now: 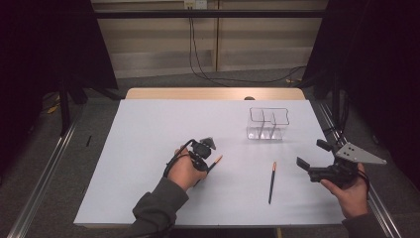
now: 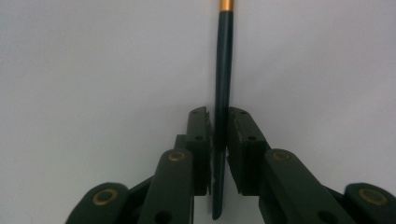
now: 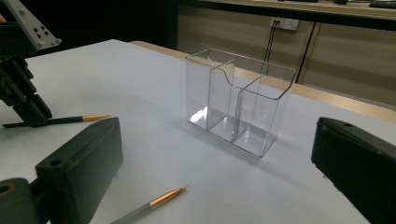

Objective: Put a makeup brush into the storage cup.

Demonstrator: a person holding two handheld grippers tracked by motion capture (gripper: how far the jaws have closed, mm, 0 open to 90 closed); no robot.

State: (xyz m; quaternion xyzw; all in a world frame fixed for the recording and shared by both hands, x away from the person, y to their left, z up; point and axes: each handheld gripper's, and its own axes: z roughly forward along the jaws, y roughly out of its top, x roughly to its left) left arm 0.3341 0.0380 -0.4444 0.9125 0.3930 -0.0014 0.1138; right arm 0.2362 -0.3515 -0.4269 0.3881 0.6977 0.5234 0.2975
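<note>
Nearest the table's front edge, the left gripper (image 1: 207, 157) is clamped on a slim dark-green pen with a gold band (image 2: 223, 84) — in the left gripper view its two black jaws press the barrel from both sides, with the gold end pointing away past the tips. From the high view that pen lies low over the white tabletop (image 1: 148, 148), its gold tip aimed up and to the right, and the person's left hand (image 1: 184, 171) wraps the gripper body.

To the right, a second dark pen with a gold tip (image 1: 272, 182) lies free on the table, between the two grippers and touching neither. The right gripper (image 1: 313, 154) hangs at the table's right side with its jaws spread wide and nothing between them; the right hand (image 1: 349, 191) holds it from below.

Farther back stands a clear plastic organiser with upright dividers (image 1: 268, 124) — upright, well apart from both pens, its compartments holding nothing.
</note>
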